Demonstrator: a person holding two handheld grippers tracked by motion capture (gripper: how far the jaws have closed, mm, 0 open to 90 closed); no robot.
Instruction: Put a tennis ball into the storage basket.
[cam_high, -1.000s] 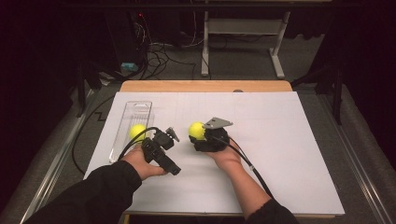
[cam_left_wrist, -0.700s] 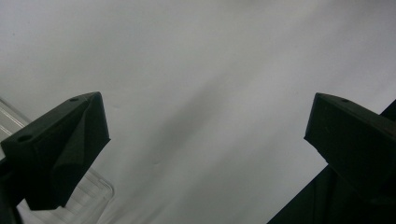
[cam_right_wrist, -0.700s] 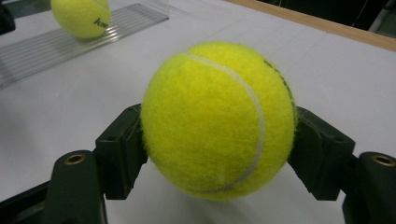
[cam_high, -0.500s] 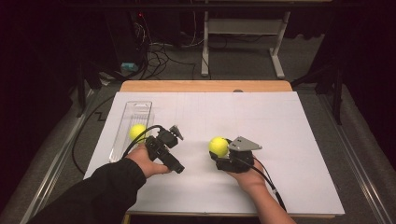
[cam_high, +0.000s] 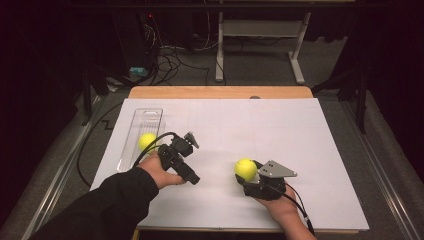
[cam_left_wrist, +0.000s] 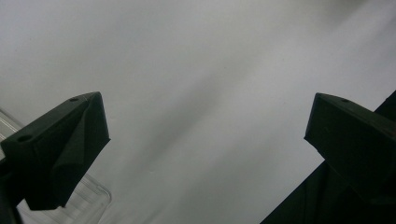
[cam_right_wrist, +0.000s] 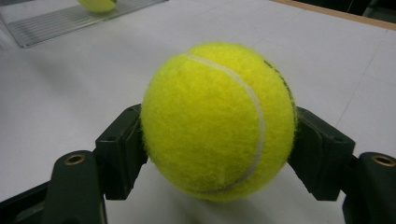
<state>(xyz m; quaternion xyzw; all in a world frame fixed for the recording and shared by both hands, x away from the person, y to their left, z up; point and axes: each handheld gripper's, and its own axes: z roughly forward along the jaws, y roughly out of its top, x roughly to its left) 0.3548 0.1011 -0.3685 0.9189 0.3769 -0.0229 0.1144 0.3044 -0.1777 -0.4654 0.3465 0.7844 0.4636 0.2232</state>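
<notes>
**High view: one ball clamped at right, one lying in the tray at left**

High view, looking down on a white sheet (cam_high: 300, 135) spread over a wooden table (cam_high: 220, 92). At right, near the front edge: right gripper (cam_high: 250, 172), held in the person's right hand (cam_high: 280, 205), with grey three-cornered plate (cam_high: 276, 169) on top and cable (cam_high: 300, 210) trailing back toward the wrist. Jaws closed on a yellow tennis ball (cam_high: 245, 168), pointing toward the left of the sheet. Ball clear of the tray, well apart from it, low over the paper.

Right gripper view, close up on the same tennis ball (cam_right_wrist: 219, 121): black pads pressed against both flanks, white seam curving across the front, felt fuzzy at the edge. Shadow on the sheet just beneath; contact with the paper not possible to tell.

At left in the high view: clear plastic tray (cam_high: 150, 116), long and narrow, lying lengthwise away from the person. Inside it, toward the near end, a second ball (cam_high: 147, 141), also glimpsed at the top edge of the right gripper view. Just beside the tray, left gripper (cam_high: 189, 140) in the left hand (cam_high: 160, 170), dark sleeve (cam_high: 100, 210) behind.

Left gripper view: both black jaws spread wide, nothing between them, plain white sheet beyond, corner of the tray (cam_left_wrist: 93, 196) at lower left.
</notes>
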